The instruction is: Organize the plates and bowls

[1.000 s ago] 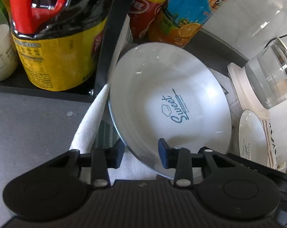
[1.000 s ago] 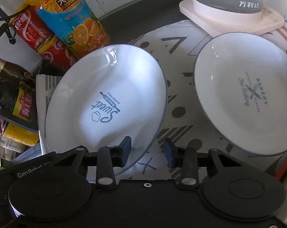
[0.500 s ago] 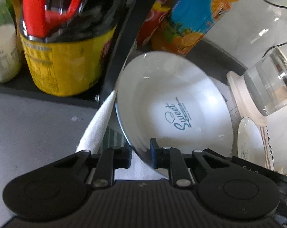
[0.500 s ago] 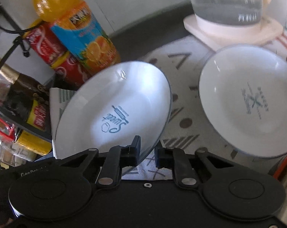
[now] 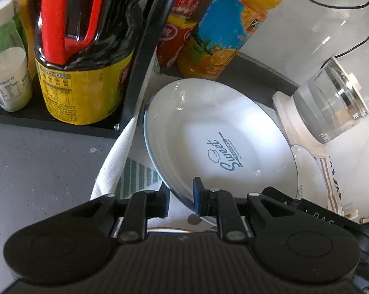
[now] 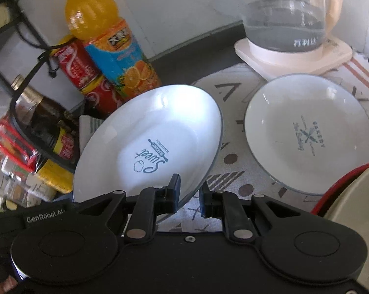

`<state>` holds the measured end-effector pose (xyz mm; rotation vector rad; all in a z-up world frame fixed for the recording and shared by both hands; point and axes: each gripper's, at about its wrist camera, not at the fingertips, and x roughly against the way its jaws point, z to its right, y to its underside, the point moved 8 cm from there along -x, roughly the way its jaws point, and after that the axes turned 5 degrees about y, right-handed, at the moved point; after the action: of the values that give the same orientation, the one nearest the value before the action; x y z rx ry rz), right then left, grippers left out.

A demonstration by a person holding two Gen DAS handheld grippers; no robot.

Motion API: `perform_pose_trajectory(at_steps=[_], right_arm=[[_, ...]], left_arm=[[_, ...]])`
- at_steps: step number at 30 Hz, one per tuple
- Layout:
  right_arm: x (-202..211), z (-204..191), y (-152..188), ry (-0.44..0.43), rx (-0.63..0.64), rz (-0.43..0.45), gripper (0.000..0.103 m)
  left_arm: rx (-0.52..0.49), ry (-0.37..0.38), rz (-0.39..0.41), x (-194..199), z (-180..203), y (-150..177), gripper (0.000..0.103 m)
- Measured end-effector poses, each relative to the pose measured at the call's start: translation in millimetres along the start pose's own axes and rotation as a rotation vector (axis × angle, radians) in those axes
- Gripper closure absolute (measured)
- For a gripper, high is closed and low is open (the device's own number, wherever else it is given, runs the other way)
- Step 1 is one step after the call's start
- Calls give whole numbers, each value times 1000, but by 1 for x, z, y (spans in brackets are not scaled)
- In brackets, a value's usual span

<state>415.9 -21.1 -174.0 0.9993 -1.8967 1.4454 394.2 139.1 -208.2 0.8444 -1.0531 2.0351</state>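
Left wrist view shows the left gripper (image 5: 181,199) pinching the near rim of the Sweet plate (image 5: 218,144). One pad sits under the rim and one sits on top, so the plate is squeezed tight between them.

Right wrist view shows the right gripper (image 6: 190,197) doing the same thing on another part of that rim. Both tools hold one plate, probably because it is wide and slippery, and two grips keep it from tipping or sliding out.

That plate is tilted, with its far edge higher, and it looks lifted clear of the patterned cloth (image 6: 236,93). I think the person is picking it up to stack it.

Beside it, a little apart, the Bakery plate (image 6: 306,134) lies flat on the cloth. That looks like a good spot to set the first plate down on, since they seem the same shape.

Farther out stand an orange juice bottle (image 6: 111,46) and red cans (image 6: 79,66), close behind the lifted plate. A glass kettle (image 6: 287,17) sits on its base at the back. A dark sauce bottle (image 5: 84,56) stands on a black shelf. The plate's far edge is close to the bottles, so it could bump them.

At the right corner is a red-rimmed dish (image 6: 341,191), only partly seen.
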Motion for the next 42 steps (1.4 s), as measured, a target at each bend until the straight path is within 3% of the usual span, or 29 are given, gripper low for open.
perform_pose_trajectory(at_steps=[15,42], right_arm=[[43,-8,26,-74,84,25,88],[89,-6,92,-143,234,-42,87]], left_arm=[[28,-39,68,54,7,27,86],[120,-129,100,117,-3,115,86]])
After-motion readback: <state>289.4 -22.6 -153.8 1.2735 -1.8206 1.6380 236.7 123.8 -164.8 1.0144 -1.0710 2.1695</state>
